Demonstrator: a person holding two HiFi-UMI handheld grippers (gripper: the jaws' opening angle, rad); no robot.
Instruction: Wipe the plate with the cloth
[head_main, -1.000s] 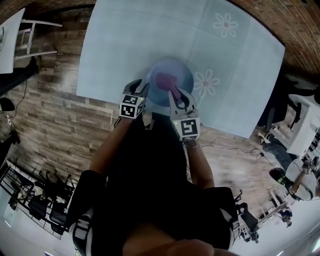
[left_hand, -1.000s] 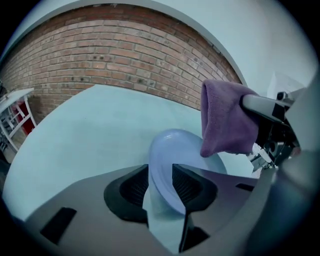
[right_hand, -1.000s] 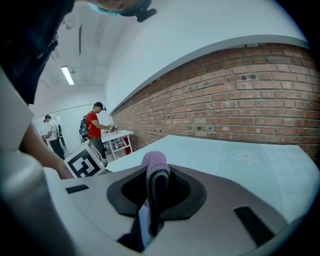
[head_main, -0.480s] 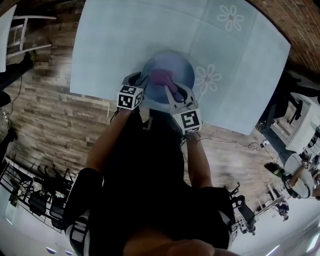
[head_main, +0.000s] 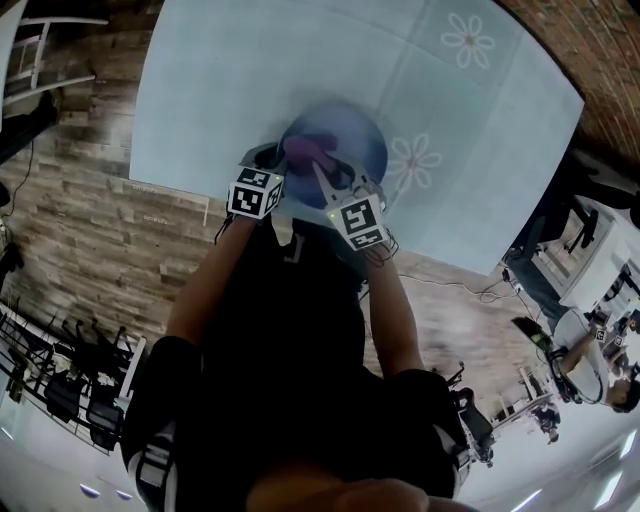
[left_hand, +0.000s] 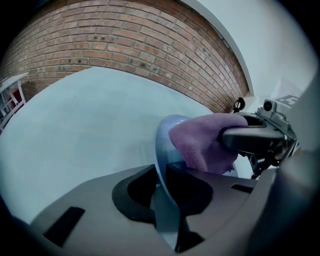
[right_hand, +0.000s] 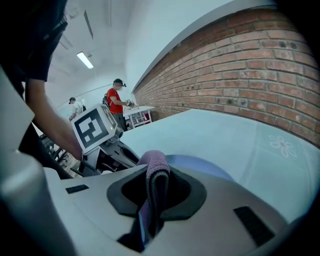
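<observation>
A blue plate rests on the pale blue table near its front edge. My left gripper is at the plate's near-left rim; its jaws have just been closing, and in the left gripper view the rim of the plate sits clamped between them. My right gripper is shut on a purple cloth and holds it down on the plate's left half. The cloth bulges against the plate's inner face. In the right gripper view the folded cloth stands between the jaws, with the plate behind it.
The tablecloth carries white flower prints right of the plate. The table's front edge runs just below the grippers, over a wooden floor. A brick wall stands beyond the table. People work at a bench far behind.
The left gripper's jaws have gone from spread beside the rim to closed on it. The right gripper has dropped and swung left with the cloth, which now lies further left on the plate.
</observation>
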